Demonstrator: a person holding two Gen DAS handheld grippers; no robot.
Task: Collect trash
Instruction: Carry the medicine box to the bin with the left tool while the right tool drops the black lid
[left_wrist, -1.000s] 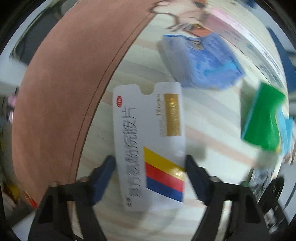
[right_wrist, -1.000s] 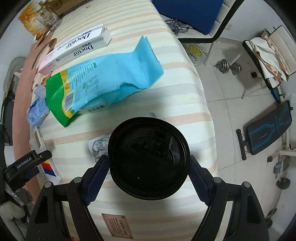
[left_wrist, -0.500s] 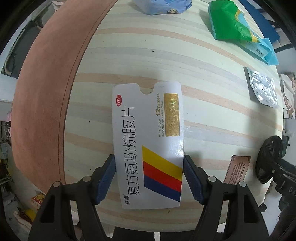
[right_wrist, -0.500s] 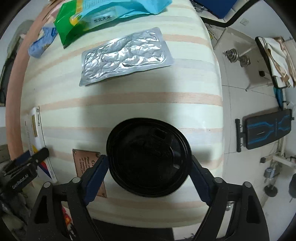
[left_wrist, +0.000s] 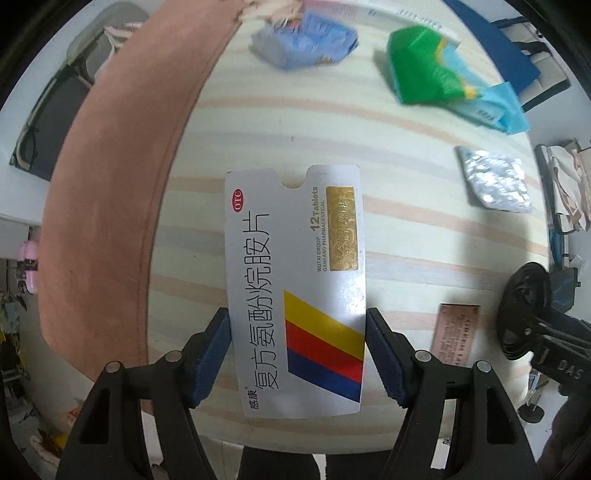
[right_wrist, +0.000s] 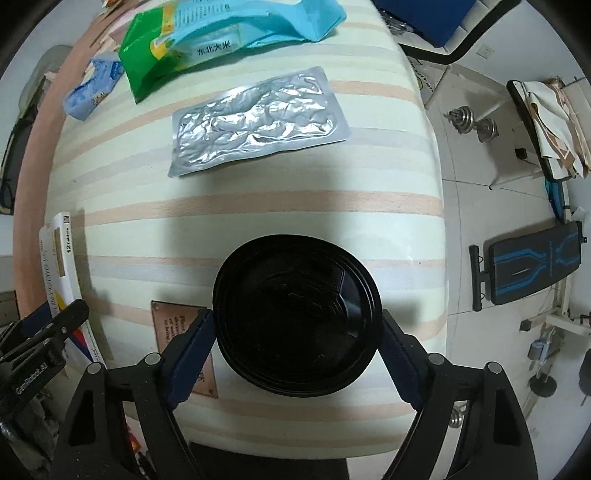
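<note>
Left gripper (left_wrist: 297, 349): two black plastic arms, triangular cut-outs at 7 and 5 o'clock, silver round rivets along each arm, dark blue ribbed pads (left_wrist: 210, 354) on the inner faces. Right gripper (right_wrist: 295, 360): same build, black arms, silver rivets, blue pads (right_wrist: 190, 363). White lettering shows on the black body of each, seen from the other's camera.
</note>
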